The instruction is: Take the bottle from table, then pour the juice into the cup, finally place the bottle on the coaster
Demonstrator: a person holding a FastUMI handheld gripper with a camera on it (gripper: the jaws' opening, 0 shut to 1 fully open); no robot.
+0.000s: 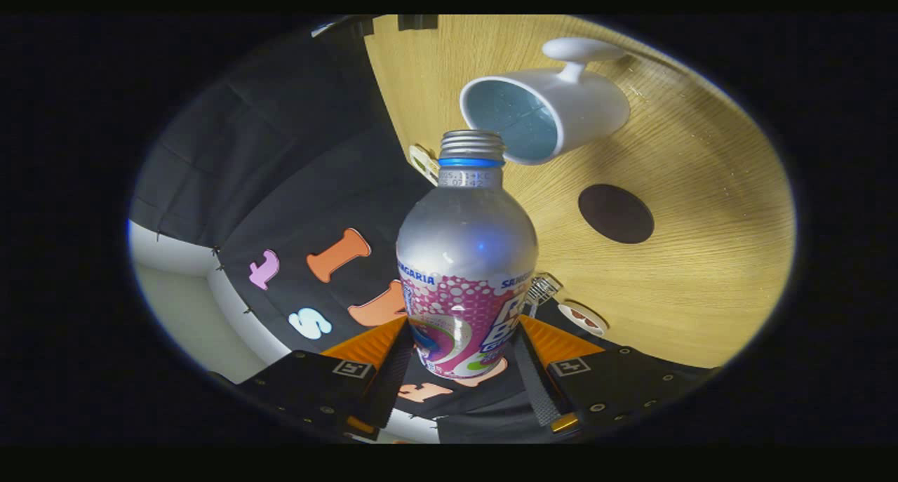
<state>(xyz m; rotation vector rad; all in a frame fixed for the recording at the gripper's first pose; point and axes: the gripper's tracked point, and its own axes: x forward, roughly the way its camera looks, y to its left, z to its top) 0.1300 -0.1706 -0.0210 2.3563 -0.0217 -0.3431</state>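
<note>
The jaws clamp the bottle (466, 257) by its lower body, one finger pressed on each side. Its open neck points ahead, right at the rim of the white cup (547, 110). Beyond the jaws, the dark coaster (616, 213) sits on the worktop (701, 257).

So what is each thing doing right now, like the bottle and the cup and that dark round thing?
Bottle: cap off, held between the jaws, neck pointing at the cup's mouth.
Cup: white, blue inside, standing on the table, mouth open towards the bottle; juice inside cannot be told.
Coaster: dark, round, flat on the table, nothing on it.
Gripper: jaws shut on the bottle's lower body.
Table: wooden, bearing cup and coaster.
</note>
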